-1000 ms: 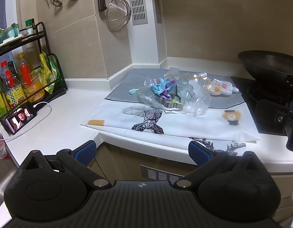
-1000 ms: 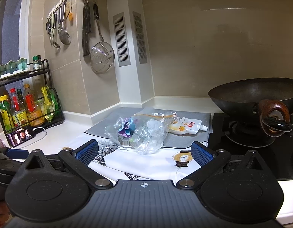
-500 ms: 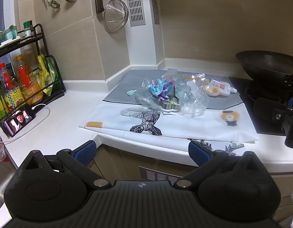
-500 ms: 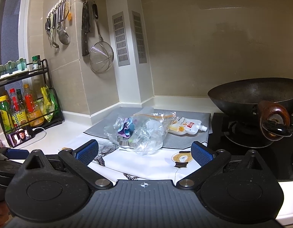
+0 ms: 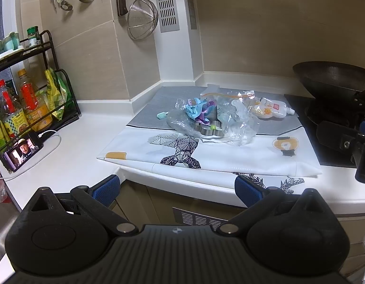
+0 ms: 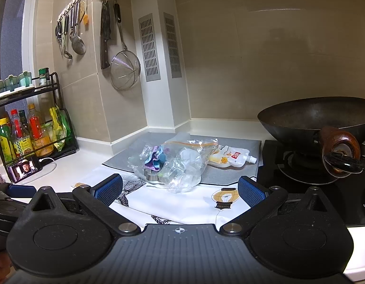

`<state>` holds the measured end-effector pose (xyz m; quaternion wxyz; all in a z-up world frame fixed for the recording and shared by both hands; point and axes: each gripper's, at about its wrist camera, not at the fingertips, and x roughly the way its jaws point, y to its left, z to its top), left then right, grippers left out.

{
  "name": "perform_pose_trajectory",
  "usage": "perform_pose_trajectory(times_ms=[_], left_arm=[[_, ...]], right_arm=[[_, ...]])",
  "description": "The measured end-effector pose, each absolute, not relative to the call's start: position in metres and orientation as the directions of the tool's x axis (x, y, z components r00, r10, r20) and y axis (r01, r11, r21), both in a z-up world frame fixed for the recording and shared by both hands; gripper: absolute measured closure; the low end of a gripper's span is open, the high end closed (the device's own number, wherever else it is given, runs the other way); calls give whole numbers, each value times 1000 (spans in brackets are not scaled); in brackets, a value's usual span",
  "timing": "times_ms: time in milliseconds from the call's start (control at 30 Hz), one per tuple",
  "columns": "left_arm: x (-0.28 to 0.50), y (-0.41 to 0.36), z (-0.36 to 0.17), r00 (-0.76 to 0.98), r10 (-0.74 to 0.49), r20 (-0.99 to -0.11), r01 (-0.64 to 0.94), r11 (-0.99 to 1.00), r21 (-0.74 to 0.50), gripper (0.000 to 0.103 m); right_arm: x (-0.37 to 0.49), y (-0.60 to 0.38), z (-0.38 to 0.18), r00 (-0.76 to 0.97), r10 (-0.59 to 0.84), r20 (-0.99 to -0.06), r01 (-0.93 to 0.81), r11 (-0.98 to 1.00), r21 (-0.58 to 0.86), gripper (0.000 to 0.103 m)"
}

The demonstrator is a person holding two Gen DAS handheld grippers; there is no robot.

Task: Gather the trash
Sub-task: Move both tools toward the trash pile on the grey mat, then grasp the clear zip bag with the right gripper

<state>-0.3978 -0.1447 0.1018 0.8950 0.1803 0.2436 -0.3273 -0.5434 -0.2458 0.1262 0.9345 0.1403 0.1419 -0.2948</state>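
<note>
A clear zip bag (image 5: 232, 118) (image 6: 182, 163) stuffed with crumpled blue and purple wrappers (image 5: 199, 111) lies on the printed cloth (image 5: 206, 151) on the counter, with a metal cutter (image 5: 209, 130) at its front. A white spouted pouch (image 5: 270, 111) (image 6: 229, 158) lies to its right. A small mint-green scrap (image 5: 161, 115) lies to its left. My left gripper (image 5: 177, 188) is open and empty, before the counter edge. My right gripper (image 6: 180, 190) is open and empty, low over the cloth, short of the bag.
A dark wok (image 6: 317, 120) sits on the black stove (image 6: 308, 184) at the right, its handle pointing toward me. A bottle rack (image 5: 26, 108) and a phone (image 5: 21, 151) with its cable stand at the left. Utensils and a strainer (image 5: 142, 19) hang on the wall.
The left gripper has drifted slightly, so the trash pile sits a little lower left in its view. The right gripper has barely moved. Both stay open.
</note>
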Motion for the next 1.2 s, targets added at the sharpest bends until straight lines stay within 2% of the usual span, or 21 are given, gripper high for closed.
perform_pose_trajectory(times_ms=[167, 567, 867, 1200], left_arm=[[-396, -146, 96, 664, -491, -564, 673, 721, 165, 0], [-370, -149, 71, 633, -469, -616, 665, 737, 122, 0], [-324, -172, 71, 608, -451, -653, 638, 768, 64, 0], [-285, -192, 71, 643, -394, -656, 589, 802, 96, 0]], right_arm=[[-542, -246, 119, 791, -509, -340, 586, 790, 180, 0], [-528, -269, 89, 751, -513, -415, 622, 761, 185, 0], [-503, -303, 71, 761, -492, -423, 621, 740, 258, 0], [-422, -369, 50, 773, -423, -472, 608, 706, 363, 0]])
